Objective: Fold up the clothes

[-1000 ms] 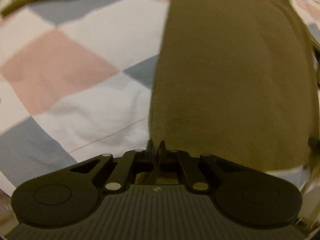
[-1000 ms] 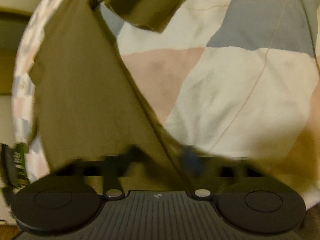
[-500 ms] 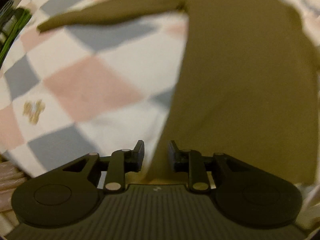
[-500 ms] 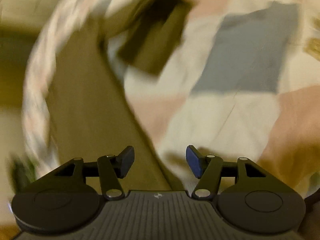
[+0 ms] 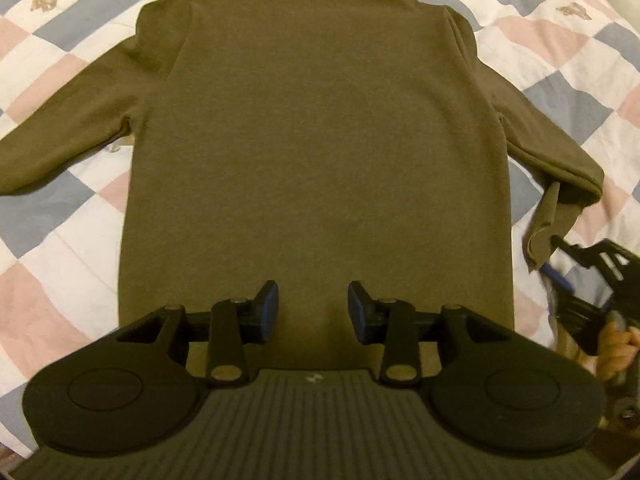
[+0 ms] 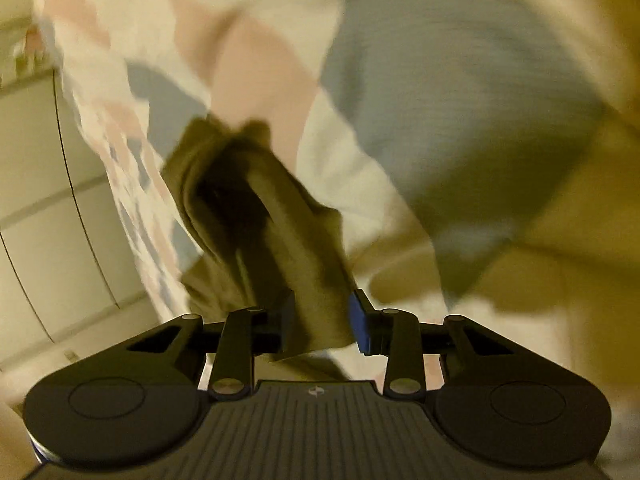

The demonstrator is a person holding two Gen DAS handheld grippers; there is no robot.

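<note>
Now we see the olive-green knit sweater (image 5: 320,140) flat on the checked quilt (image 5: 52,240); our left gripper (image 5: 313,312), jaws just opening, hangs empty, while our right gripper (image 6: 322,320), at four o'clock, has just been closing around the sleeve cuff (image 6: 280,248).

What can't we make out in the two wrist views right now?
- Left wrist view: the sweater's hem is hidden behind the left gripper; its left sleeve end is cut off by the frame edge.
- Left wrist view: the right gripper at the edge is blurred.
- Right wrist view: motion blur; the cuff sits between the right gripper's pads, but whether they press it cannot be told.
</note>
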